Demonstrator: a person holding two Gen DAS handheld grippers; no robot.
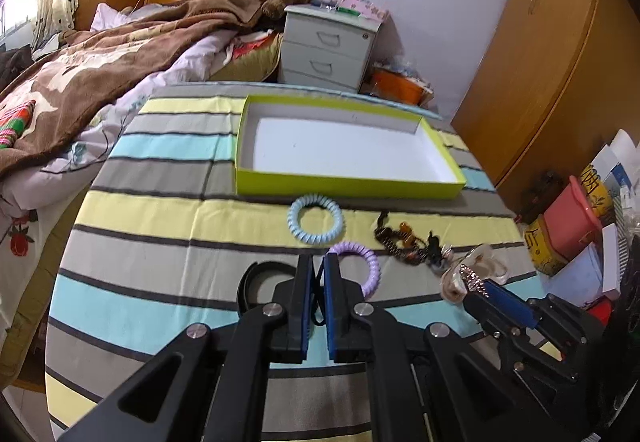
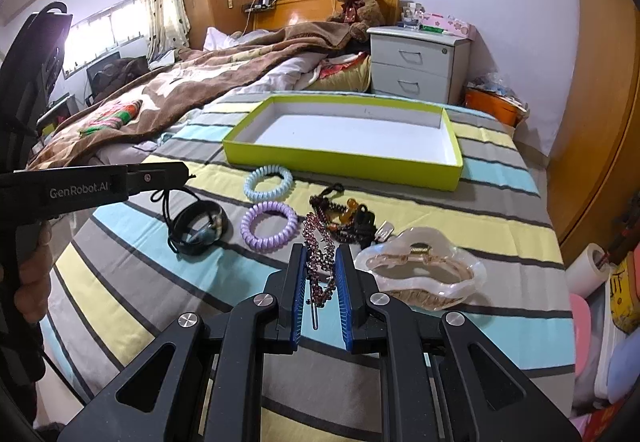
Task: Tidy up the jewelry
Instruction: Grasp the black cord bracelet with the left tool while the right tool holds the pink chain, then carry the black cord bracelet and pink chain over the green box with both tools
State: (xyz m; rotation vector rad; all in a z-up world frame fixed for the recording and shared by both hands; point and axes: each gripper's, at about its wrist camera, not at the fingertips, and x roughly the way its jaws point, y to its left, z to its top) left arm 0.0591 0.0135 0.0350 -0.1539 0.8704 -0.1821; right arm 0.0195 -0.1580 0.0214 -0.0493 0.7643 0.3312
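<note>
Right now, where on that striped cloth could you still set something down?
The shallow lime-green cardboard box holds nothing. Bare striped cloth lies left of the black band. It is crowded from the lilac coil hair tie across the dark beaded pile to the pearly claw clip.

lighting: your two views are evenly bright, daylight entering through the curtained window (image 2: pixel 120 21), which blows out white. shadows: soft, short under the gripper arms. distortion: strong fisheye bending with dark corners. focus: slight blur on the green tray (image 1: pixel 344 185) and far wall.
</note>
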